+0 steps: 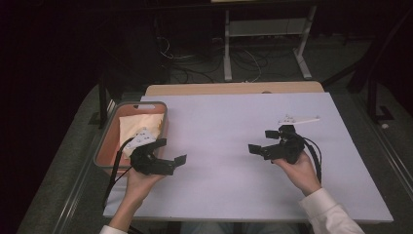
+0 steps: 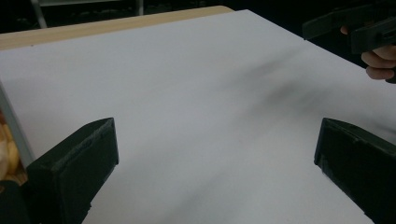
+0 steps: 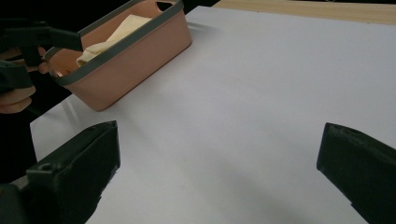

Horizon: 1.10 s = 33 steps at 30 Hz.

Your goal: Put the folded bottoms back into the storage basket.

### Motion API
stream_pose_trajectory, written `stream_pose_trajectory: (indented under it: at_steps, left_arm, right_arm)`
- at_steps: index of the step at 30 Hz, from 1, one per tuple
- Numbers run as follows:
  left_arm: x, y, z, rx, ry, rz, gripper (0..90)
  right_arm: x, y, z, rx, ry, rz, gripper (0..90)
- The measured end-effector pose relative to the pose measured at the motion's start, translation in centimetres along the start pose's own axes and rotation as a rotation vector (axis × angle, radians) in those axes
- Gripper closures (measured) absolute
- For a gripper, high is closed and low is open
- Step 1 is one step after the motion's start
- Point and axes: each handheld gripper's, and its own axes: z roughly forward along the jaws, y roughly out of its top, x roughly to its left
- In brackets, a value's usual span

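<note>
Pale yellow folded cloth (image 1: 139, 126) in pink grey-rimmed plastic basket (image 1: 108, 141), far left.
Left gripper (image 1: 171, 151) beside it, right gripper (image 1: 263, 141) opposite, both spread wide, empty, likely ready to reach in.

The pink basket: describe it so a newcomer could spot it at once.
Start at the white table top and go to its left edge. The pink basket sits there, beside the left gripper, with a pale yellow cloth inside. Its grey rim and salmon walls mark it out.
</note>
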Motion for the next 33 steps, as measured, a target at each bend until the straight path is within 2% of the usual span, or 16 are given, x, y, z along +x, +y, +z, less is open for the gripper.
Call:
stream_pose_trajectory:
  at_steps: [9, 15, 18, 23, 27, 33]
  left_arm:
    - [-0.6, -1.5, 0.6, 0.042, -0.013, 0.004, 0.0]
    - [-1.2, -2.1, 0.8, 0.064, -0.009, 0.044, 0.0]
    - [-1.5, -2.4, 1.0, 0.075, -0.01, 0.056, 0.0]
    - [-1.5, -2.6, 1.1, 0.081, -0.006, 0.069, 0.0]
    - [-1.5, -3.1, 1.1, 0.085, -0.003, 0.069, 0.0]
    - [-1.5, -3.4, 1.2, 0.097, 0.004, 0.081, 0.0]
  right_arm:
    - [-0.3, -2.1, -1.3, -0.012, -0.015, -0.02, 0.0]
    - [-0.7, -3.6, -2.4, -0.031, -0.039, -0.04, 0.0]
    - [-1.0, -4.4, -3.0, -0.044, -0.05, -0.039, 0.0]
    - [-1.7, -5.7, -4.1, -0.059, -0.042, -0.023, 0.0]
    - [-2.0, -6.6, -5.0, -0.081, -0.063, -0.03, 0.0]
    - [-2.4, -7.7, -5.8, -0.074, -0.082, -0.037, 0.0]
